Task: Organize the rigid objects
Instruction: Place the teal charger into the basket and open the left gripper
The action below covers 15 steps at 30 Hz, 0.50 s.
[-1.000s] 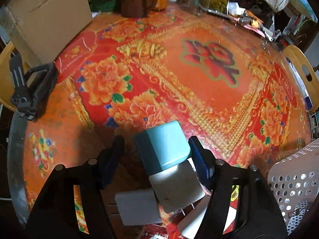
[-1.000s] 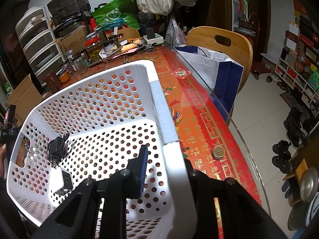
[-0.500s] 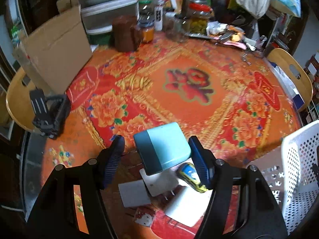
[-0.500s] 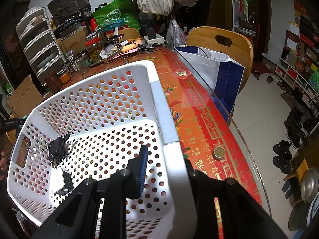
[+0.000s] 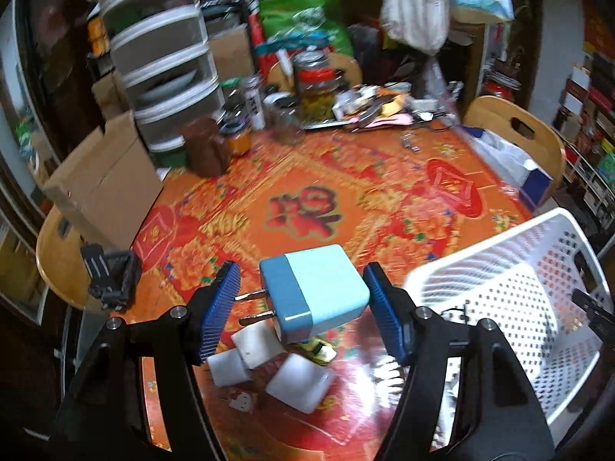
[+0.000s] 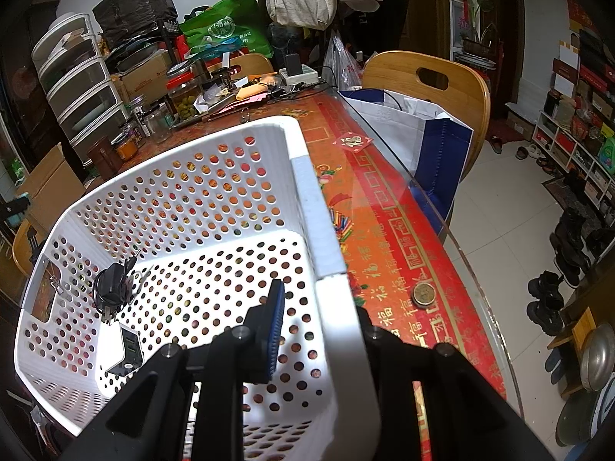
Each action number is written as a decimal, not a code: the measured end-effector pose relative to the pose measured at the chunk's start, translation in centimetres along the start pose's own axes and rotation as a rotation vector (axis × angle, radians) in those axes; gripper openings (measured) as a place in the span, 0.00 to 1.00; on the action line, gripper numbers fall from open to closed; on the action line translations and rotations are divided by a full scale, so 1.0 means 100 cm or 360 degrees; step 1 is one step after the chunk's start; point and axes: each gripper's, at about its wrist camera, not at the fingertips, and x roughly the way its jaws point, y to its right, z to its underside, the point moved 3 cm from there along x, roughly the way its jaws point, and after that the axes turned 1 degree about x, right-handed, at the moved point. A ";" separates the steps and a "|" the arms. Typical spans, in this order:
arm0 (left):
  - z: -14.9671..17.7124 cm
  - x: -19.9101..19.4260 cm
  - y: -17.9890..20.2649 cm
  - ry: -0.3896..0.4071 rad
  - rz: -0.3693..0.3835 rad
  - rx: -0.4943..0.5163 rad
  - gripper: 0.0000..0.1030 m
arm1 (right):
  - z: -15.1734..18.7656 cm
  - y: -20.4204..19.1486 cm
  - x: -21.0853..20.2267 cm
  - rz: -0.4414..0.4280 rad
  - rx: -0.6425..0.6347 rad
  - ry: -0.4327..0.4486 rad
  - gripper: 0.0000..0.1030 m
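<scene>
My left gripper [image 5: 301,299] holds a light blue plug adapter [image 5: 313,297] between its blue pads, lifted above the table, prongs pointing left. Below it lie white adapter blocks [image 5: 298,384] and a small yellow toy [image 5: 321,349]. The white perforated basket [image 5: 511,296] stands to the right. My right gripper [image 6: 319,330] is shut on the basket's right wall [image 6: 330,288], one finger inside, one outside. Inside the basket lie a black charger with cable [image 6: 109,288] and a white charger [image 6: 119,345].
A black folded device [image 5: 111,280] lies at the table's left edge by a cardboard box [image 5: 100,184]. Jars and clutter [image 5: 307,96] fill the far side. Wooden chairs [image 6: 434,88] stand around. A coin [image 6: 423,294] lies right of the basket.
My left gripper has risen and swung right with the blue adapter, bringing the basket into its view. The right gripper and basket have stayed still.
</scene>
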 end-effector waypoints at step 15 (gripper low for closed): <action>0.025 0.004 0.166 -0.0156 0.0119 0.0546 0.63 | 0.000 -0.001 0.001 -0.0028 -0.0001 -0.0015 0.22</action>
